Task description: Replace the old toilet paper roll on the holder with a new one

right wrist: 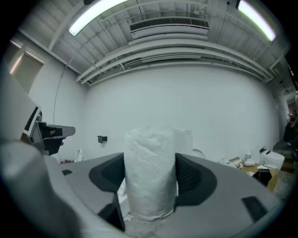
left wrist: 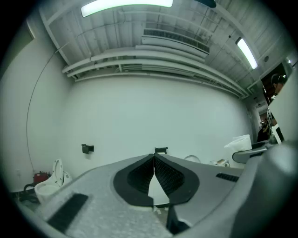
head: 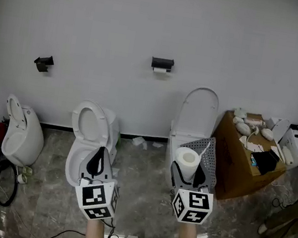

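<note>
Roll (head: 189, 160) in right claw (head: 188, 177); clutter (head: 244, 127) atop box (head: 232, 169)

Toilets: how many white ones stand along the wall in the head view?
3: far-left white ceramic toilet, centre-left toilet, centre-right toilet; none appears hidden.

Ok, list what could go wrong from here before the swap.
1. The new roll is soft and pinched by its sides in the right gripper; it may deform or slip.
2. The holder carries old paper, yet the left gripper has its jaws shut.
3. An open toilet stands near the path: a dropped roll could land inside.
</note>
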Available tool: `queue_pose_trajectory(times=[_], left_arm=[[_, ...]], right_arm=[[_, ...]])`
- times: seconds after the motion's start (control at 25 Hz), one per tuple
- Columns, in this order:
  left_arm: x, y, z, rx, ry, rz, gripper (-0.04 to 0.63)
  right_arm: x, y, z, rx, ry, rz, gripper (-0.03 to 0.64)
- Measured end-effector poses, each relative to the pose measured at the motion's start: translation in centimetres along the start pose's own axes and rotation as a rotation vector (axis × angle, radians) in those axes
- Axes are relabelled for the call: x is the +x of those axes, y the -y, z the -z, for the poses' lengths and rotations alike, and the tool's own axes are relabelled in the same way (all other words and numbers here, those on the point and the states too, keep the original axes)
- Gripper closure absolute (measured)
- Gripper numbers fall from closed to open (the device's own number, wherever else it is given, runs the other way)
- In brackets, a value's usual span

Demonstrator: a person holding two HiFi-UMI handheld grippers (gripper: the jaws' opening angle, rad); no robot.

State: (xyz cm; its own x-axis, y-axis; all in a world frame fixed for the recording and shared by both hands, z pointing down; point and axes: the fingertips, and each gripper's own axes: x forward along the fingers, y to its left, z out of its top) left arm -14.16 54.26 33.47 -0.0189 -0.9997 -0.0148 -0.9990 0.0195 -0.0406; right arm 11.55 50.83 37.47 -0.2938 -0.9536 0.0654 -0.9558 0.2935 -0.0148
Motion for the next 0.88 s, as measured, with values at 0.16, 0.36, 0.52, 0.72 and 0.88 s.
queue_pose_trajectory(times=[0.16, 0.36, 0.52, 0.72, 0.88], left_arm=[[0.5, -0.3, 0.3, -0.001, -0.004, -0.004, 0.586], [1.0, -0.8, 0.5, -0.003, -0.007, -0.007, 0.586], [1.4, -1.3, 0.7, -0.006, -0.007, -0.01, 0.586], [2.3, -2.3, 1.0, -0.013, -0.009, -0.014, 0.586], [3.0, -3.3, 0.7, -0.018, 0.018, -0.029, 0.577]], right_arm=[[0.5, -0.1, 0.2, 0.001, -0.003, -0.003, 0.314], [1.1, -0.2, 0.5, 0.002, -0.01, -0.001, 0.314], [1.6, -0.4, 0.5, -0.001, -0.009, -0.002, 0.314], [2.6, -1.2, 0.5, 0.005, 0.003, -0.006, 0.314], [3.6, -1.7, 0.8, 0.013, -0.002, 0.002, 0.314]])
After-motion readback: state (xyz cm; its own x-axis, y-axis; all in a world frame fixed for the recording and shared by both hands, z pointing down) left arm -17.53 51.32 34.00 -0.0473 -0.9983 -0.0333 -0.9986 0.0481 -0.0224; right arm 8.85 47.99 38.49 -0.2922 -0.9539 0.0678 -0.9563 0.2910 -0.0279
